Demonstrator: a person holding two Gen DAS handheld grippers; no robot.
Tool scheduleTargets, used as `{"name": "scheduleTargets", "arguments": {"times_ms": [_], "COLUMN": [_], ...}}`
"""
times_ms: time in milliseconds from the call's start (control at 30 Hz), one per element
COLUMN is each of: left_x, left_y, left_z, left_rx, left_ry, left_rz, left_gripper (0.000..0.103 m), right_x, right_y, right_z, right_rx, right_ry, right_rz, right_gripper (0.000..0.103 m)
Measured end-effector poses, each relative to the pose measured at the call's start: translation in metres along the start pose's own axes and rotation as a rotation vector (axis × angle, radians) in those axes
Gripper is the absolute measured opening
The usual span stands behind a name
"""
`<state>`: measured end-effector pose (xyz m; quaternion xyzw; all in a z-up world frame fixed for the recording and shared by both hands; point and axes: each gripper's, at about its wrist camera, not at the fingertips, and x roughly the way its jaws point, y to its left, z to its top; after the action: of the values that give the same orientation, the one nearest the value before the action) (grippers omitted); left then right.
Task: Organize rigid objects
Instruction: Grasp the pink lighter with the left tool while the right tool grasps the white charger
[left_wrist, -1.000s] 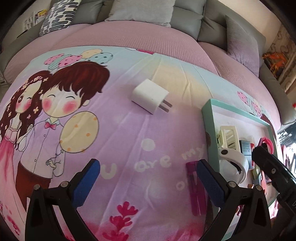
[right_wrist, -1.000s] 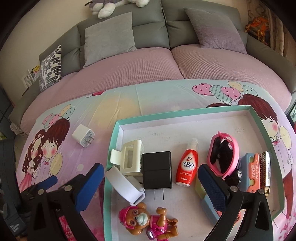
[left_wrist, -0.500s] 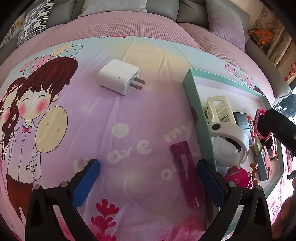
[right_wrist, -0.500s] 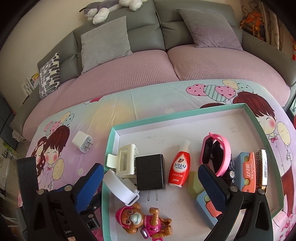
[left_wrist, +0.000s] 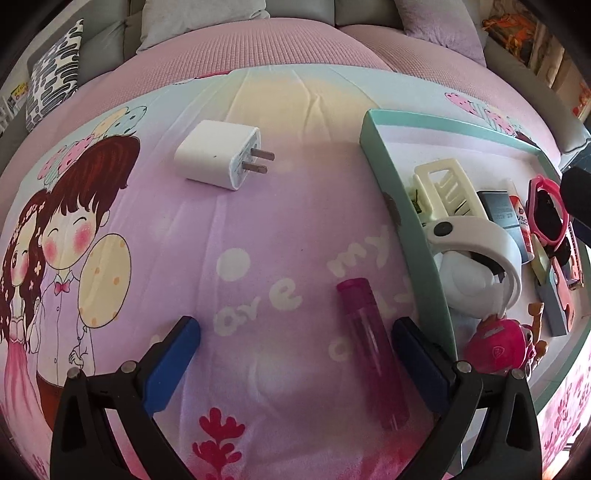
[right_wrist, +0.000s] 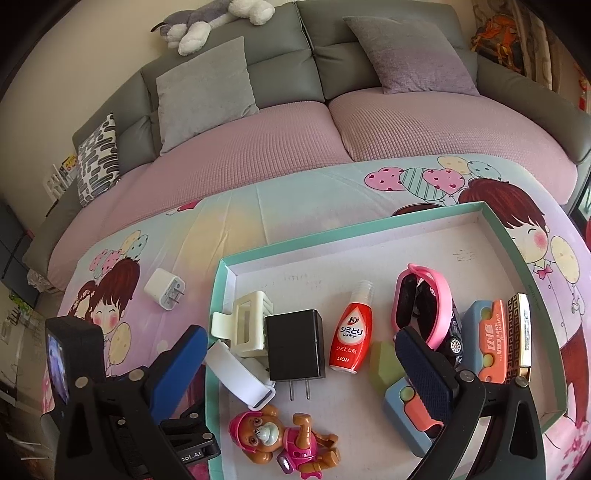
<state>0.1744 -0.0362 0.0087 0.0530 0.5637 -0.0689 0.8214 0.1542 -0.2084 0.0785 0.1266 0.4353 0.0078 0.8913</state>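
Because the job is to tidy the hard little things into one place, most of them already lie inside the green tray: a cream hair clip, a black charger, a red bottle, pink sunglasses and a toy pup. Two things are not in it yet. The pink tube lies flat on the cartoon blanket, just beside the tray's left wall. The white plug sits farther off on the blanket, its two prongs pointing toward the tray.

The left gripper hangs low over the blanket with its blue fingers spread wide and nothing between them. The tube lies close to its right finger, so it looks like the tube is the next thing to pick up. The fingers would need to shift a bit toward the tray to close around it.

The right gripper waits above the tray, spread wide too and holding nothing. It seems to be staying out of the way.
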Motion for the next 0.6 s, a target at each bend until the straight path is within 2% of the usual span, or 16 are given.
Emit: {"name": "scheduleTargets", "arguments": {"times_ms": [133, 267, 333, 400, 533, 600], "left_x": [-0.004, -0.009, -0.015, -0.021, -0.029, -0.030], "left_y": [0.002, 0.011, 0.017, 0.019, 0.023, 0.026], "left_z": [-0.002, -0.010, -0.016, -0.019, -0.024, -0.027], "left_rx": [0.006, -0.019, -0.033, -0.033, -0.021, -0.039], "left_ry": [0.008, 0.008, -0.010, -0.033, -0.049, -0.063], "left_rz": [0.086, 0.092, 0.074, 0.053, 0.009, -0.023], "left_gripper": [0.103, 0.102, 0.087, 0.058, 0.041, 0.025], "right_x": [0.002, 0.004, 0.005, 0.006, 0.014, 0.019], "right_y": [0.001, 0.007, 0.012, 0.016, 0.027, 0.034], "right_z": [0.000, -0.002, -0.003, -0.003, -0.005, -0.006], "right_rx": [-0.001, -0.022, -0.039, -0.053, -0.088, -0.112], "right_ry": [0.009, 0.012, 0.015, 0.014, 0.029, 0.040], "right_rz": [0.000, 0.008, 0.016, 0.018, 0.020, 0.017], "right_gripper": [0.103, 0.103, 0.103, 0.103, 0.103, 0.103]}}
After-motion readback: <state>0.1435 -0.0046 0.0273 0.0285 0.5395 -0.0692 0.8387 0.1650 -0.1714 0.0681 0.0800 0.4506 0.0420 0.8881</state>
